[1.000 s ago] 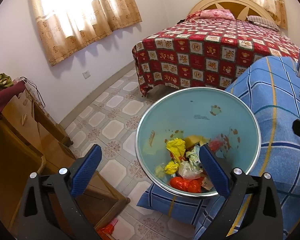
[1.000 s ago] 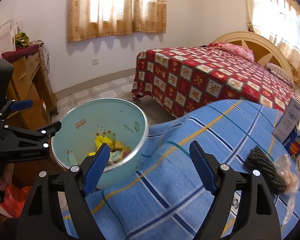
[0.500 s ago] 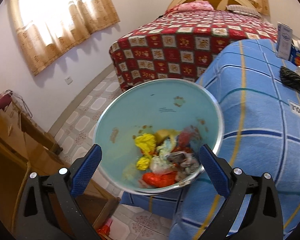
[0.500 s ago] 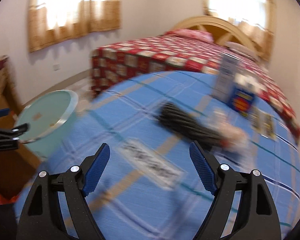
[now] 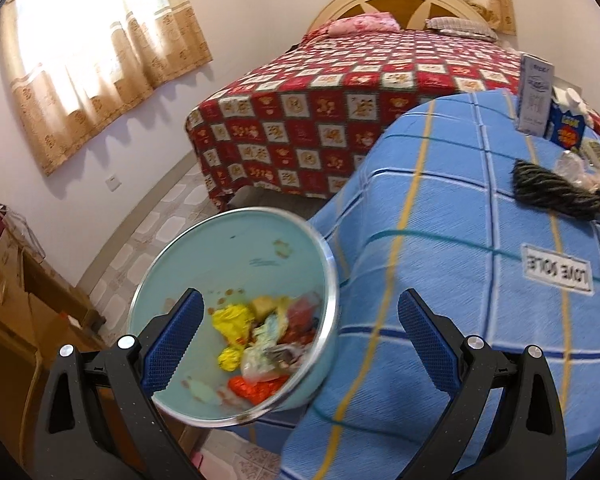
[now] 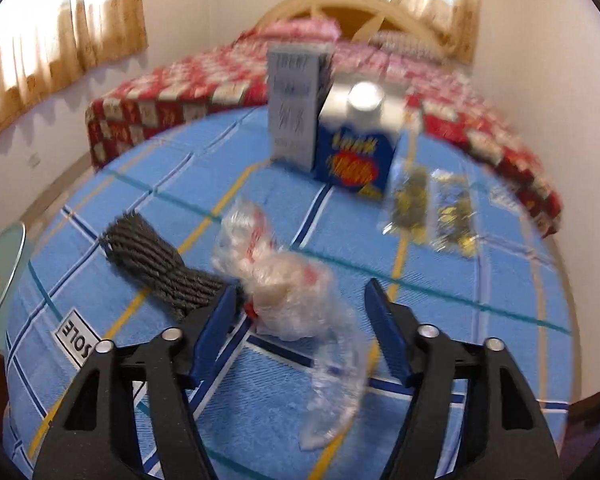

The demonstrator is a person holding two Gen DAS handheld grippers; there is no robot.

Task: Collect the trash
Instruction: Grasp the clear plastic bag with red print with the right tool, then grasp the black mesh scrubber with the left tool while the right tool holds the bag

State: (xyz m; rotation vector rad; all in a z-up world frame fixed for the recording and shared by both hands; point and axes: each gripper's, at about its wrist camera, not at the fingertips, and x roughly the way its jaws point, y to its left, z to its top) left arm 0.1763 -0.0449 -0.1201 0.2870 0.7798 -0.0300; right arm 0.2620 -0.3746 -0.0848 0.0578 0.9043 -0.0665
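Right tongs (image 6: 304, 312) agape, straddling plastic bag (image 6: 288, 296), seemingly untouched.

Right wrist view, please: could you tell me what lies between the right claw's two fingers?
A crumpled clear plastic bag lies between the open right claw's fingers on the blue blanket, as that view shows.

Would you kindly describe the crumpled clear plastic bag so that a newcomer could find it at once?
Start at the blue checked blanket covering the nearer bed. Near its middle, right in front of the open right tongs, lies the crumpled plastic bag, touching the dark knitted roll to its left. It alone is see-through and wrinkled with red flecks; the two flat packets beyond show yellow print.
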